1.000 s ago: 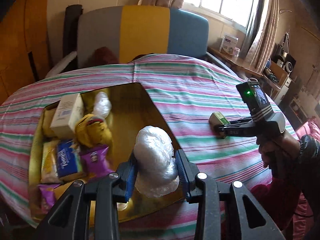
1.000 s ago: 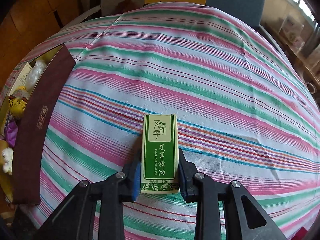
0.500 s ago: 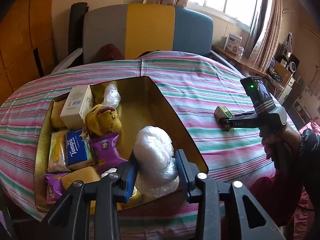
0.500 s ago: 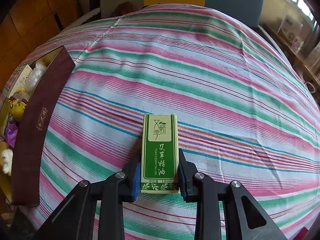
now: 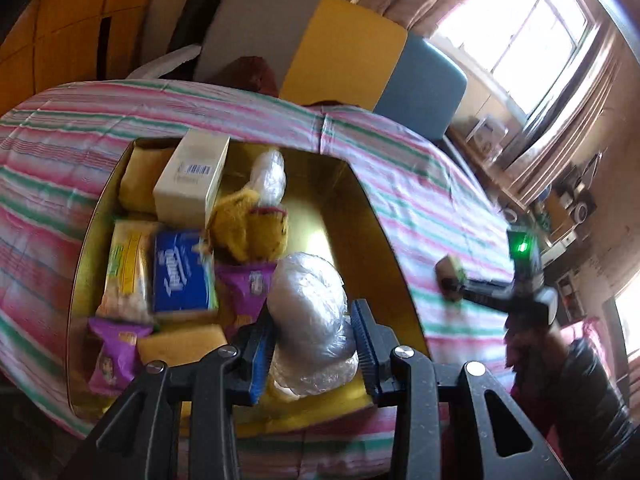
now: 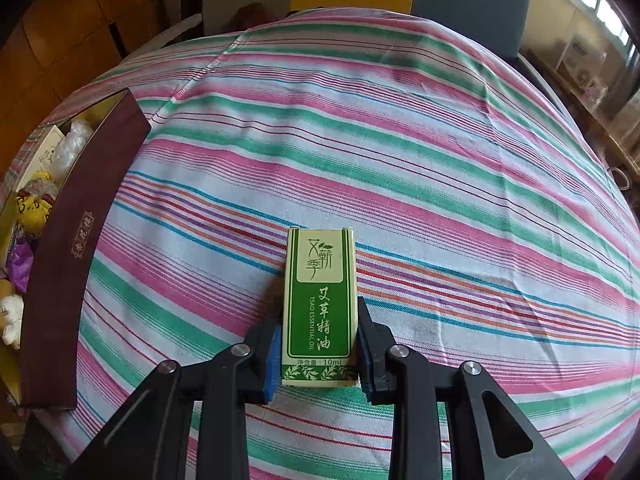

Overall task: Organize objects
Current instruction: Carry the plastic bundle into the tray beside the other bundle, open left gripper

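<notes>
Two grips are in play, and each wants its own care. Nearest, the left gripper (image 5: pixel 314 354) has its jaws pinched on a crumpled plastic-wrapped bundle (image 5: pixel 310 320), held above the open corner of the gold-lined box (image 5: pixel 384 240); I judge the bundle soft, so lower it well inside the wall before letting go, clear of the purple snack packet (image 5: pixel 248 284) and yellow plush toy (image 5: pixel 250 226). Farther across the striped tablecloth (image 6: pixel 400 140), the right gripper (image 6: pixel 318 344) is clamped on a green essential-oil carton (image 6: pixel 320 304), which rests on the cloth, apart from the box; lift it straight.
</notes>
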Motion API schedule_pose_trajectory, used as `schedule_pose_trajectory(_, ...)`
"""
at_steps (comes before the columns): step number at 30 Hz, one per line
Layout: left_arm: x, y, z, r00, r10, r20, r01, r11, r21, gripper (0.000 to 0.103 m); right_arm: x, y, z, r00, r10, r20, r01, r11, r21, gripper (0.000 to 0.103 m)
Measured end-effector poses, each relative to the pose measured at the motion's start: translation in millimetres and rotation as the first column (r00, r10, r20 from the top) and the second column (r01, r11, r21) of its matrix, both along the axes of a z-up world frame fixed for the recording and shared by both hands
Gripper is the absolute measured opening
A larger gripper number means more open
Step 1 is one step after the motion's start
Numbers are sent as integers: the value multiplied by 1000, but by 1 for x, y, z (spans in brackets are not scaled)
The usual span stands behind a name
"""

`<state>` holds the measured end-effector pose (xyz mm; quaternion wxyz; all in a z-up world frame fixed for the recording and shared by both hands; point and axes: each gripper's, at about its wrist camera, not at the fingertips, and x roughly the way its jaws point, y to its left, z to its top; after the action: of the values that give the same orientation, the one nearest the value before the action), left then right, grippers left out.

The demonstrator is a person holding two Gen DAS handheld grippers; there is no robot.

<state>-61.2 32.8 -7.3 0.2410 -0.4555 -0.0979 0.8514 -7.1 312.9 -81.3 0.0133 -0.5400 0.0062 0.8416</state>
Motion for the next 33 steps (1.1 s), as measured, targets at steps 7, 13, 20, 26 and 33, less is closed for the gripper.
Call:
schedule_pose_trajectory(7,-37,38,9,998,-50,-37,49,999,-23,37,0,-2,0,1000,3,3,-3,1000,6,31)
schedule_pose_trajectory(13,-92,71,-15,998,-58,21,60,993,-104,37,2,-3,0,1000,8,4,-8,1000,16,31)
schedule_pose_trajectory(20,-138,94,-52,996,-54,66,66,979,-191,38,2,-3,1,1000,9,7,-9,1000,18,31)
schedule_pose_trajectory(26,-153,99,-72,996,-26,83,47,964,-260,47,2,-4,1,1000,8,7,-8,1000,16,31)
schedule_pose_trajectory(33,-126,86,-42,1000,-28,-5,25,966,-259,57,1,-3,1,1000,8,7,-8,1000,16,31)
